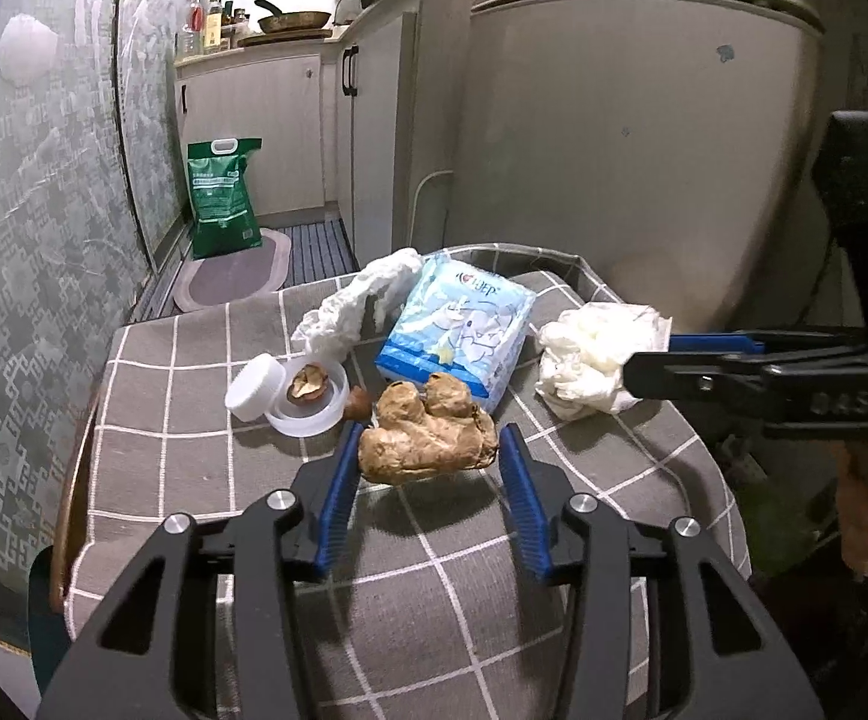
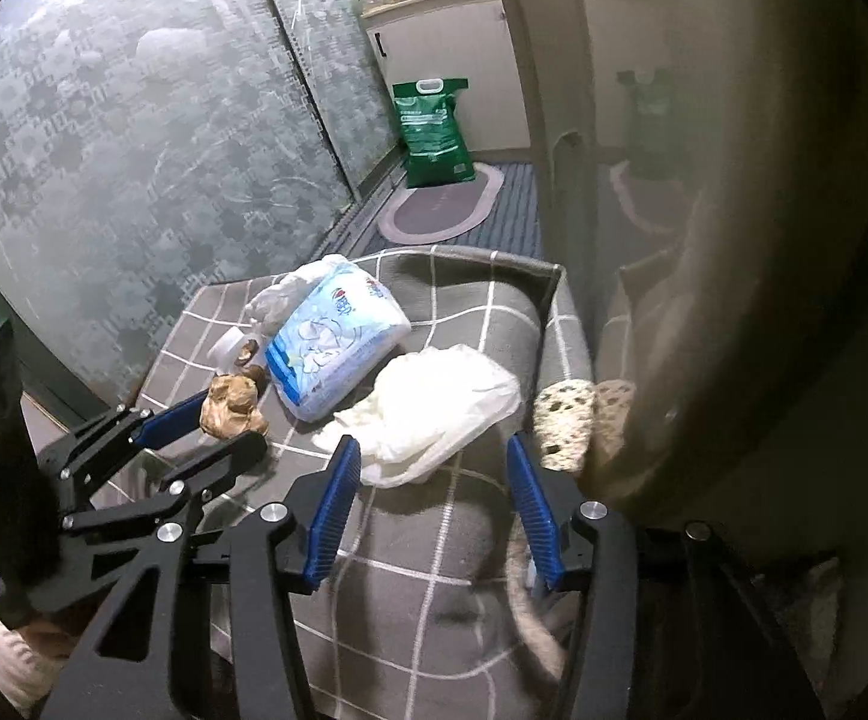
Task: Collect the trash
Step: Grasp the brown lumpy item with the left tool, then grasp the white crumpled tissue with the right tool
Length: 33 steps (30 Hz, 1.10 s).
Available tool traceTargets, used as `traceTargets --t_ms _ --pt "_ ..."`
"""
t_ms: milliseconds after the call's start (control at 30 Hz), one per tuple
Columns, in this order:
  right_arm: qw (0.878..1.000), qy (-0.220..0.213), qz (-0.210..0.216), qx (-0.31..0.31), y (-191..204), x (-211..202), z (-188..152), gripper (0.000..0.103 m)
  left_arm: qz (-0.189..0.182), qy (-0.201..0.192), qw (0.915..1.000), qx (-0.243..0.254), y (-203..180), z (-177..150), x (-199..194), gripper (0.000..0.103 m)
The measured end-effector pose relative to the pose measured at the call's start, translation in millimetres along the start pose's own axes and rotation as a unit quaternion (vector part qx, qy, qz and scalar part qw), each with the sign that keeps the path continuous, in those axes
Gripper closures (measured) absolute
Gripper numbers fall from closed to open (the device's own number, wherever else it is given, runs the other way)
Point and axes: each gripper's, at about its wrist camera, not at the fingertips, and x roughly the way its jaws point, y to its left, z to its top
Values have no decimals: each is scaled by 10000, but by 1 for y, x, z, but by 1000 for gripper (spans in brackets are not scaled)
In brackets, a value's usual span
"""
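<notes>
— At lower centre of the left wrist view, what did your left hand-held gripper have?
— You pinched the brown crumpled lump above the checked worktop.
— And at lower centre of the right view?
— Your right hand-held gripper was spread around the white plastic wad, pads not pressing.

Both the left gripper and the right gripper have black frames, silver screws behind the jaws, and ribbed blue pads.

Dim indoor light, fisheye-bent edges, blurred right side, dark vignette corners
</notes>
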Motion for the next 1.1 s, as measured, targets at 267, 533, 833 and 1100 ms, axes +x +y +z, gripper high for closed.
traceTargets --t_ms 267,533,833,1100 --pt "9989 -10 -277 -379 14 3 2 83 -51 -21 10000 -73 9 1 -9 54" --pt "9889 10 -911 -1174 47 7 -1 89 -37 -54 9999 -135 22 0 -22 54" --pt "9842 -365 -1106 -1331 68 -15 10 96 39 -198 9994 -291 45 1 -47 54" --pt "9841 -574 -768 -1497 102 -26 19 96 184 -275 9982 -500 76 -2 -66 54"
